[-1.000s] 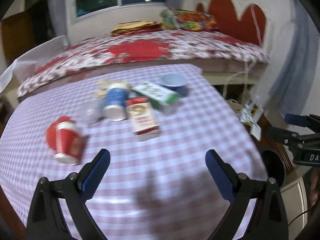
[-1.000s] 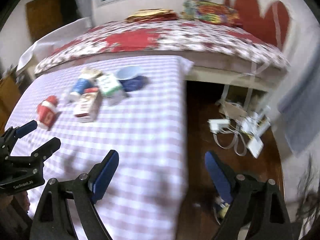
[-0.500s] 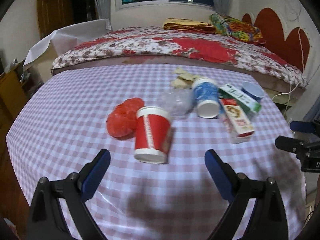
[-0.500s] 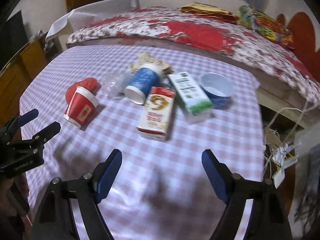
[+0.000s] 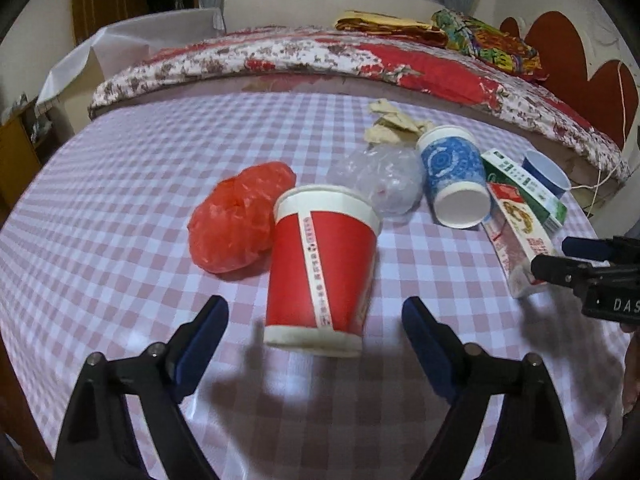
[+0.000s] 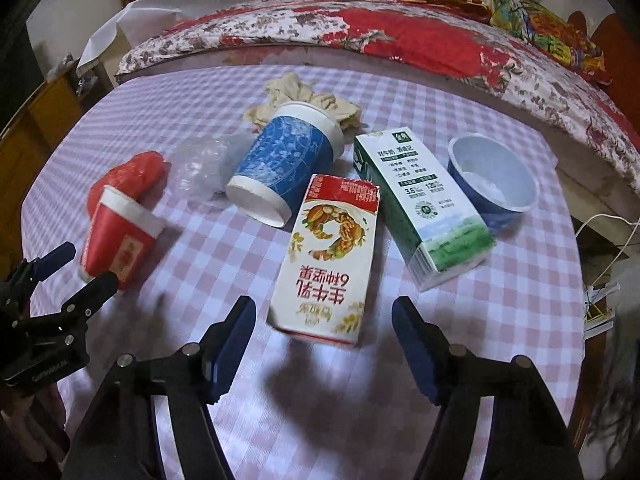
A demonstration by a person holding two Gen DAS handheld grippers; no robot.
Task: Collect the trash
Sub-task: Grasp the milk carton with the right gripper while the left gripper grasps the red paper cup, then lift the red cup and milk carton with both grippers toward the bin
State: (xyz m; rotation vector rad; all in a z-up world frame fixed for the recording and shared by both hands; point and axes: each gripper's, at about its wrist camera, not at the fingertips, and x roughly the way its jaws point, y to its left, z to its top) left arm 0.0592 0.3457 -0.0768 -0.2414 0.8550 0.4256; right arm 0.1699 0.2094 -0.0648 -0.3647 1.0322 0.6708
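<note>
Trash lies on a checked table [image 5: 120, 200]. My left gripper [image 5: 314, 314] is open just short of a tipped red paper cup [image 5: 320, 264], its base between the fingers. Behind the cup are a red plastic bag [image 5: 236, 220], a clear plastic bag [image 5: 384, 180], a blue paper cup [image 5: 456, 176] and crumpled paper [image 5: 390, 124]. My right gripper [image 6: 324, 312] is open just short of a red-and-white milk carton [image 6: 332, 256] lying flat. A green carton [image 6: 416, 200] and a blue bowl [image 6: 492, 176] lie to its right.
A bed with a red floral cover [image 6: 360, 32] runs along the table's far edge. Wooden furniture [image 6: 32, 120] stands at the left. Cables [image 6: 600, 292] lie on the floor past the table's right edge.
Both grippers have swung left and moved in closer to the trash. The left now faces the red cup, the right faces the red-and-white carton. Both stay open.
</note>
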